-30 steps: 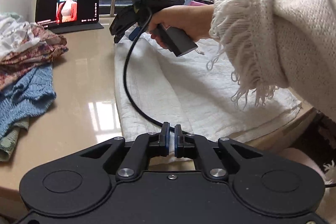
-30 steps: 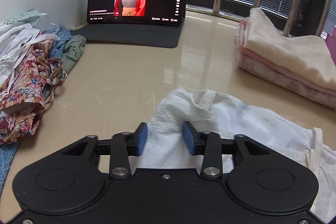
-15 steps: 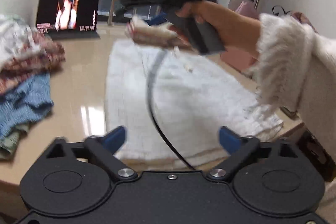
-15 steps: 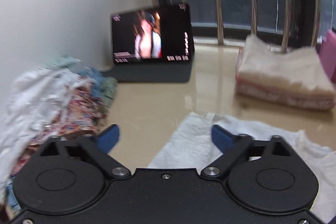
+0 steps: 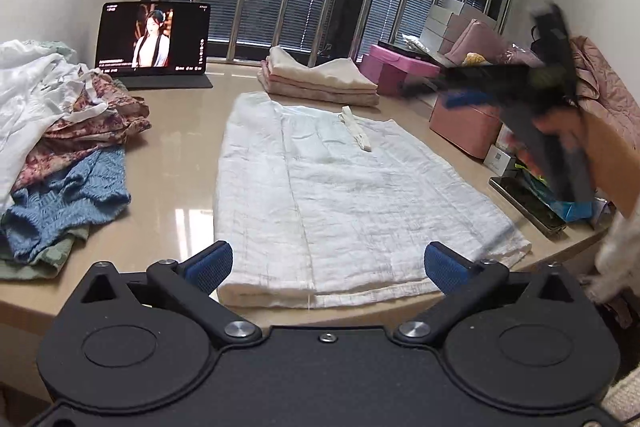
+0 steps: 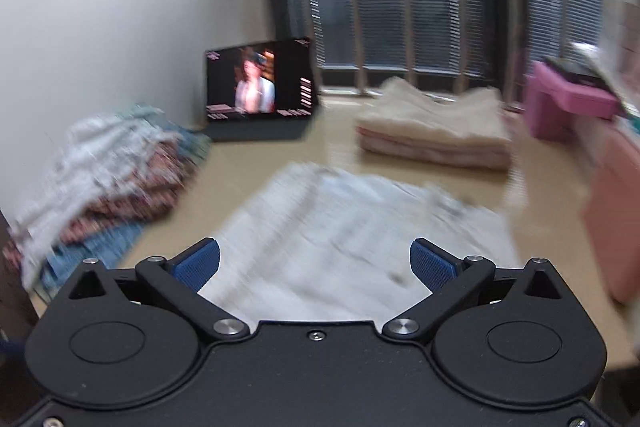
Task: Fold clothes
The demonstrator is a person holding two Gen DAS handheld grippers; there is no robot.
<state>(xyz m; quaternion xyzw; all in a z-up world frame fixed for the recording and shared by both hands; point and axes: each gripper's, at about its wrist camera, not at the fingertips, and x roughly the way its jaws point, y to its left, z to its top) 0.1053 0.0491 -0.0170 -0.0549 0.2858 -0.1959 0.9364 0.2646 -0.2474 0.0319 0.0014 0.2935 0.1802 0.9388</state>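
From the left wrist view, the left hand-held gripper (image 5: 328, 263) is hovering with its blue pads spread wide apart, gripping nothing. Just beyond it, the white garment (image 5: 340, 195) is lying flat on the bench (image 5: 180, 163), its folded near hem sitting right at the bench's edge at six o'clock. A white strap (image 5: 356, 131) is resting on the garment toward twelve. At nine o'clock a heap of unfolded clothes (image 5: 68, 147) is sprawling, and a tablet (image 5: 152, 41) is playing video at eleven. A folded stack (image 5: 320, 79) is sitting at twelve, just past the garment. At two o'clock the right hand-held gripper (image 5: 424, 89) is blurring through the air above the bench edge, gripped by a hand (image 5: 592, 147); its jaws are too smeared to read here.

Over to the right wrist view, all blurred: the right hand-held gripper (image 6: 314, 263) is showing its pads wide apart and empty, the white garment (image 6: 344, 239) spreading beneath it, clothes heap (image 6: 104, 171) at nine, tablet (image 6: 260, 83) at eleven, folded stack (image 6: 436, 131) at one.
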